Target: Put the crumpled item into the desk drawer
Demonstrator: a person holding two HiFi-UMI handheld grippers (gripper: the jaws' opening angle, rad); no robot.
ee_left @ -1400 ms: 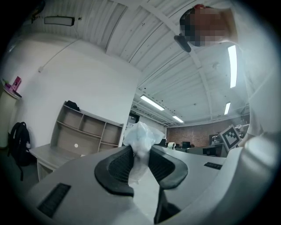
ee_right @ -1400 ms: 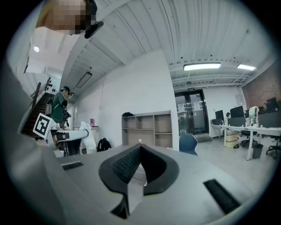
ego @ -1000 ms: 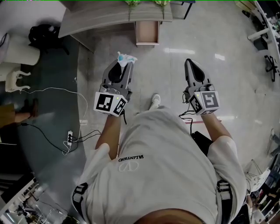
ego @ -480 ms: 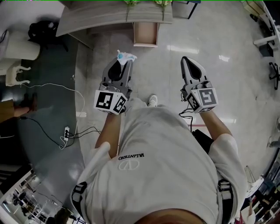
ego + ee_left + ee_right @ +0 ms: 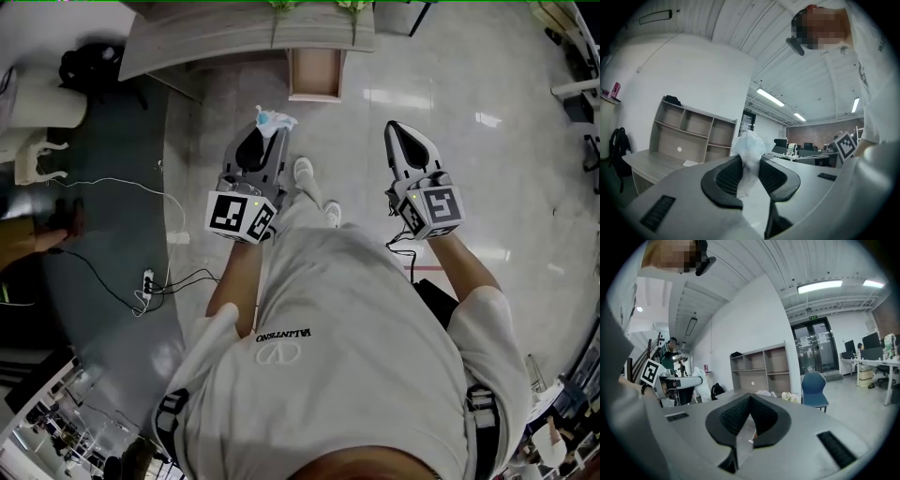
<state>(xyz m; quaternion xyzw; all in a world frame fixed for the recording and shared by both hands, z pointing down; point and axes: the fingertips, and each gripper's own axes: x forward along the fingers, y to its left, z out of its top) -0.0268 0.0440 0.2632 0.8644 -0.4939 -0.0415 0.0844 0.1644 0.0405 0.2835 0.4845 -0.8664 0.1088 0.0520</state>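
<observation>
Head view: a person stands on a glossy floor [image 5: 487, 84] with a claw in each hand. The left claw [image 5: 271, 131] pinches the crumpled item [image 5: 275, 119], a pale wad poking out beyond its tips. Ahead of both claws, the table [image 5: 216, 33] has its drawer [image 5: 314, 73] pulled open, apparently ready to take the wad.

Left gripper view: the pads are partly closed on the wad's lower end, carrying it clear of the floor.

Right gripper view: the right claw [image 5: 395, 129] has its pads pressed together around nothing, likely idle.
</observation>
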